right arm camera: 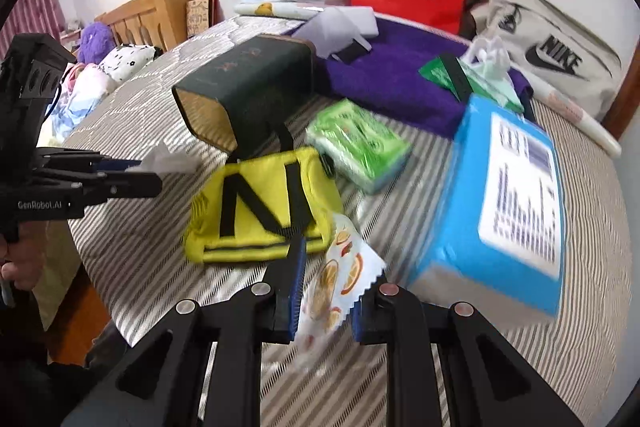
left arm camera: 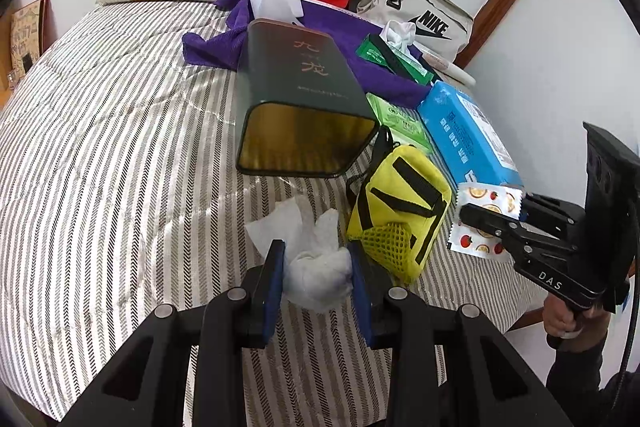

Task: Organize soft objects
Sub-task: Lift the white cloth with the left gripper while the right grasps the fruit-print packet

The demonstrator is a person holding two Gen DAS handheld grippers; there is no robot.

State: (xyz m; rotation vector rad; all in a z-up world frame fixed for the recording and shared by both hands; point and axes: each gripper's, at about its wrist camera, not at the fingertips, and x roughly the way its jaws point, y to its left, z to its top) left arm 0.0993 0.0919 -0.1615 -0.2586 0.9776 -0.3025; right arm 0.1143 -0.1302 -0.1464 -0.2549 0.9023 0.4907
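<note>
I have my left gripper (left arm camera: pixel 316 267) closed on a crumpled white tissue wad (left arm camera: pixel 316 277), both blue pads pressed into its sides, the wad held just above the grey-and-white striped quilt (left arm camera: pixel 120 147). The dark green rectangular tin (left arm camera: pixel 304 99) lies on its side directly ahead of that gripper, its open gold-lined mouth turned towards me and its long axis running away towards the wall; that alignment is what a move to put the wad in would turn on, and I judge a straight forward push would meet the opening. The left hand is clearly the nearer to the tin. My right gripper (right arm camera: pixel 324 291) is nearly closed on a flat white sachet printed with orange slices (right arm camera: pixel 340 275), which stands on edge between the pads; the right wrist view is smeared, so I cannot confirm how firmly the far pad bears on it. A yellow fabric pouch with black straps (left arm camera: pixel 400 215) lies just to the right of the tin's mouth, touching or nearly touching its rim, and crowds that side. The blue plastic-wrapped tissue pack (left arm camera: pixel 468 135) and green wet-wipe packets (left arm camera: pixel 400 119) lie further right, against a purple towel (left arm camera: pixel 372 71). Open quilt lies to the left of the tin, with the bed edge near me.
</note>
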